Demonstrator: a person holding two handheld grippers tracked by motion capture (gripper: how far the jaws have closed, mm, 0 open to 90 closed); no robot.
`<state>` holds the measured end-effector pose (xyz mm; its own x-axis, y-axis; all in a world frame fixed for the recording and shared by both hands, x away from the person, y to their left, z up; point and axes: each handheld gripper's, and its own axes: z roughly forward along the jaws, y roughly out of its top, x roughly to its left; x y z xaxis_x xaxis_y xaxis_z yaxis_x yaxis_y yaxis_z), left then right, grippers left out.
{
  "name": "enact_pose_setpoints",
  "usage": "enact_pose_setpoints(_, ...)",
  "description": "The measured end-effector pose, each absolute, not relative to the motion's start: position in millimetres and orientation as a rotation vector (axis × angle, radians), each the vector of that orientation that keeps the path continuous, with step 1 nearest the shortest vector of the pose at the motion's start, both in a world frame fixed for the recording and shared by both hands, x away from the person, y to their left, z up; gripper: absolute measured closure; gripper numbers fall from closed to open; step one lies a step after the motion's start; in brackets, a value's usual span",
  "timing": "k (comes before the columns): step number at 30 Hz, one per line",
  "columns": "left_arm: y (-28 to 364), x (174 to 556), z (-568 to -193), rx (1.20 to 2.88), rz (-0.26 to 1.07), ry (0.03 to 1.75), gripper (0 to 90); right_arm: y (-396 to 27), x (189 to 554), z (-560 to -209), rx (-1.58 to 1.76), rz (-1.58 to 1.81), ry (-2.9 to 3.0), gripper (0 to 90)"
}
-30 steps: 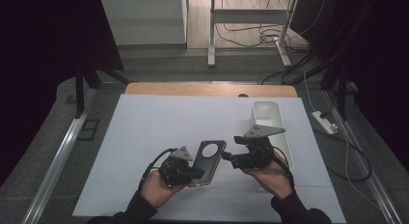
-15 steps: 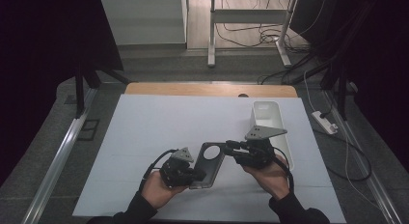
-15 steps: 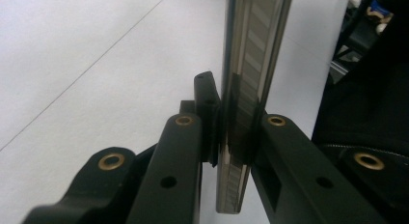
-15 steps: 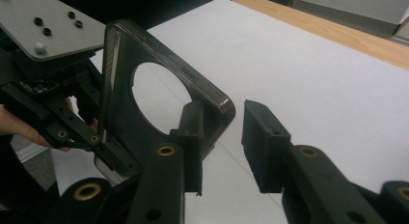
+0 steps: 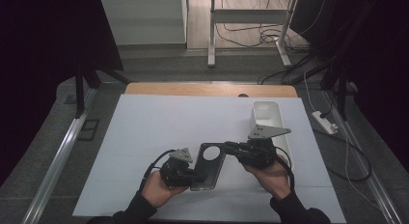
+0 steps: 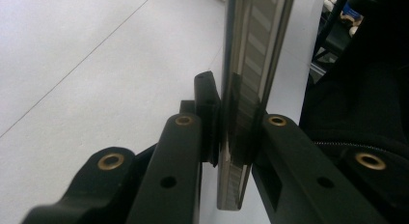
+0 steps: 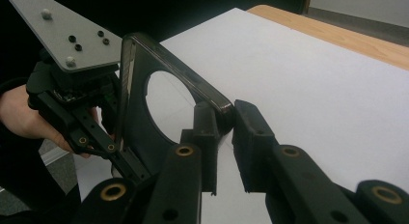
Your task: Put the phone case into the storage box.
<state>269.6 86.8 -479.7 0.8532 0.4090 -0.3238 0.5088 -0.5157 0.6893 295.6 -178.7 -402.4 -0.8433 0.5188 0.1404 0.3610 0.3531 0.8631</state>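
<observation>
A dark phone case (image 5: 208, 168) with a round hole is held up off the white table cover (image 5: 159, 122) between both grippers. My left gripper (image 5: 194, 176) is shut on its lower left edge; in the left gripper view the pads (image 6: 207, 113) clamp the thin glossy case (image 6: 251, 50) edge-on. My right gripper (image 5: 229, 147) meets the case's top right corner. Its jaws have just been closing, and in the right gripper view (image 7: 225, 121) the corner of the case (image 7: 144, 122) sits pinched between the pads. The left gripper (image 7: 99, 137) grips the case's far side there.
A white rectangular tray (image 5: 266, 115) stands at the back right of the cover, just beyond the right hand. A bare wooden strip (image 5: 207, 90) runs along the table's far edge. A power strip (image 5: 324, 122) and cables lie on the floor to the right.
The right gripper's jaws, wide apart a second ago, have closed onto the case's top right corner. The left gripper and both hands have stayed put.
</observation>
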Motion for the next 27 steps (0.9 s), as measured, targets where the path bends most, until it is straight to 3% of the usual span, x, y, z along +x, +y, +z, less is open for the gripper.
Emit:
enact_pose_setpoints(6, 85.7, 269.3, -480.5, 2.176, -0.143, 0.639, 83.2, -178.0, 294.5, -400.3, 0.823, 1.505, 2.443, 79.7)
enact_pose_setpoints(12, 83.7, 269.4, -479.9, 2.177, -0.124, 0.623, 76.7, -178.1, 294.2, -398.7, 0.841, 1.512, 2.434, 80.0)
enact_pose_setpoints(16, 82.6, 268.9, -479.9, 2.167, -0.096, 0.632, 65.9, -179.6, 294.8, -396.5, 0.851, 1.53, 2.425, 80.0)
enact_pose_setpoints(24, 84.7, 267.0, -475.9, 2.163, 0.018, 0.648, 28.5, -183.4, 295.8, -393.5, 0.862, 1.506, 2.406, 80.1)
enact_pose_setpoints(27, 86.0, 266.8, -475.1, 2.161, 0.022, 0.654, 22.2, -185.5, 296.9, -392.2, 0.862, 1.502, 2.4, 80.1)
